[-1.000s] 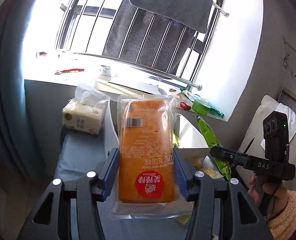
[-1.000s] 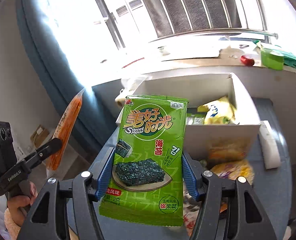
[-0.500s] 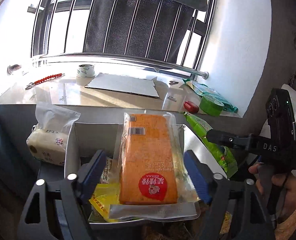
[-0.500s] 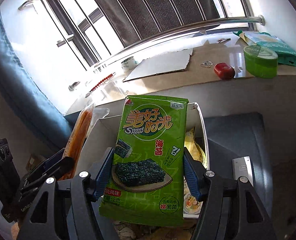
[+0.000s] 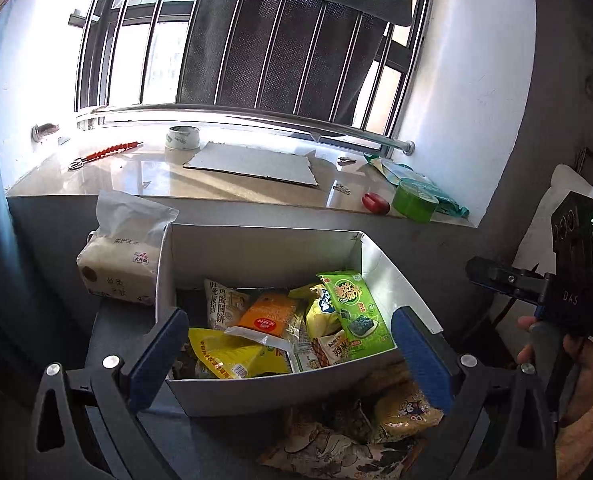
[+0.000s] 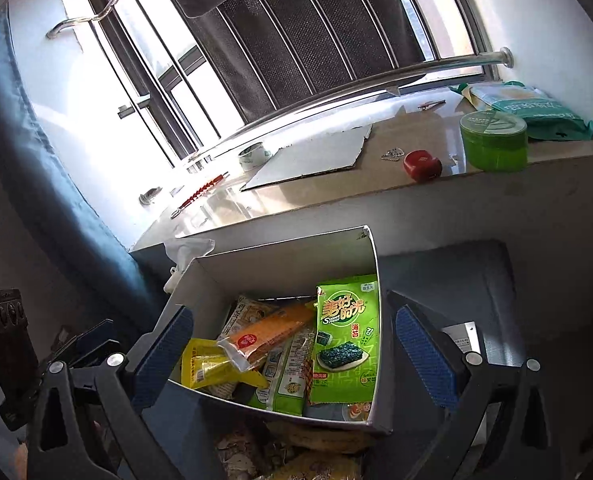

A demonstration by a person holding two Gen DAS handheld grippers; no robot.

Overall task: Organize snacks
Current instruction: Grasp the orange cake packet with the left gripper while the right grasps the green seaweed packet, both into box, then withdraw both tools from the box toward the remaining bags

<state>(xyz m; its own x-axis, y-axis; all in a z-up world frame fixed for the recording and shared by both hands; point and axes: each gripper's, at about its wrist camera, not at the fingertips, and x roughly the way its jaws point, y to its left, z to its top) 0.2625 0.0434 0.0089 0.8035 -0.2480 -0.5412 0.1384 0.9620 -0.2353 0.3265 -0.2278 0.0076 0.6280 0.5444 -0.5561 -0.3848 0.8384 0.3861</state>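
A white box (image 5: 256, 256) (image 6: 280, 264) holds several snack packs. The orange cake pack (image 5: 266, 314) (image 6: 268, 332) lies in its middle. The green seaweed pack (image 5: 356, 316) (image 6: 346, 336) lies at its right side. A yellow pack (image 5: 228, 354) (image 6: 204, 364) lies at the front left. My left gripper (image 5: 290, 360) is open and empty above the box's front wall. My right gripper (image 6: 290, 358) is open and empty above the box; its body shows in the left wrist view (image 5: 560, 300).
More snack packs (image 5: 356, 432) lie on the grey table in front of the box. A tissue pack (image 5: 120, 260) stands left of it. The windowsill behind holds cardboard (image 5: 252, 164), a tape roll (image 5: 182, 138), a red case (image 6: 422, 164) and a green tub (image 6: 492, 140).
Both grippers opened and let go: the orange cake pack and the green seaweed pack have dropped into the box. Both views now look down into it.
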